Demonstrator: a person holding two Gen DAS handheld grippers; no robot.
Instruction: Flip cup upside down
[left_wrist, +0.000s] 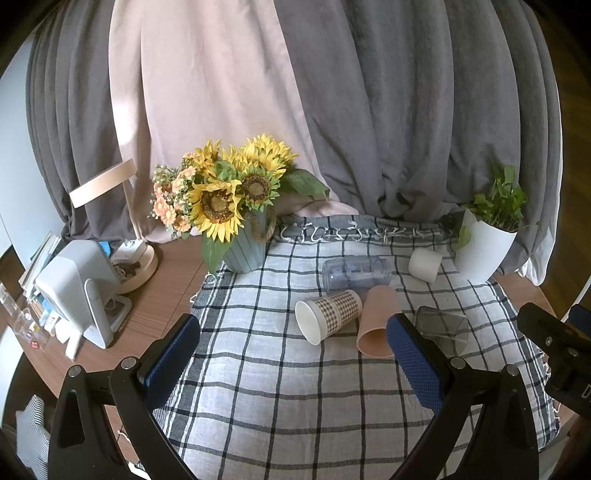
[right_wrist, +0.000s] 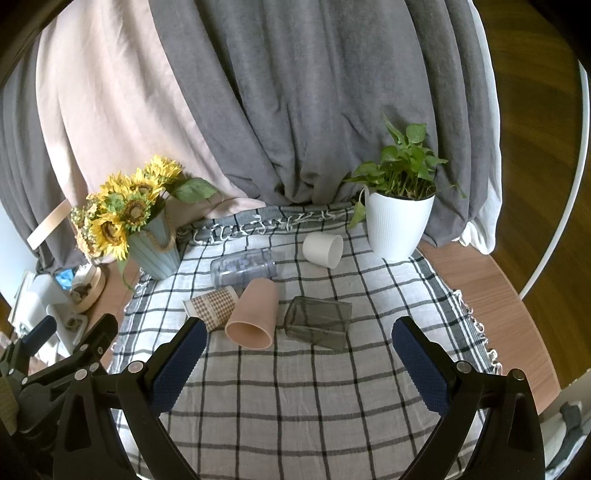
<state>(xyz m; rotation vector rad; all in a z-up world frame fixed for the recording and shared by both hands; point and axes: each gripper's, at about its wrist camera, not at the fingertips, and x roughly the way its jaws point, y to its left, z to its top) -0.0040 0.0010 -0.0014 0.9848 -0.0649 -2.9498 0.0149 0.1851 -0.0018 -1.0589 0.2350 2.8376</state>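
Several cups lie on their sides on the checked cloth: a checked paper cup, a pink cup, a clear bottle-like cup, a white cup and a smoky square glass. My left gripper is open and empty, above the cloth just short of the paper and pink cups. My right gripper is open and empty, just short of the pink cup and the smoky glass.
A sunflower vase stands at the back left. A white plant pot stands at the back right. A lamp base and a white device sit on the wooden table at left. Curtains hang behind.
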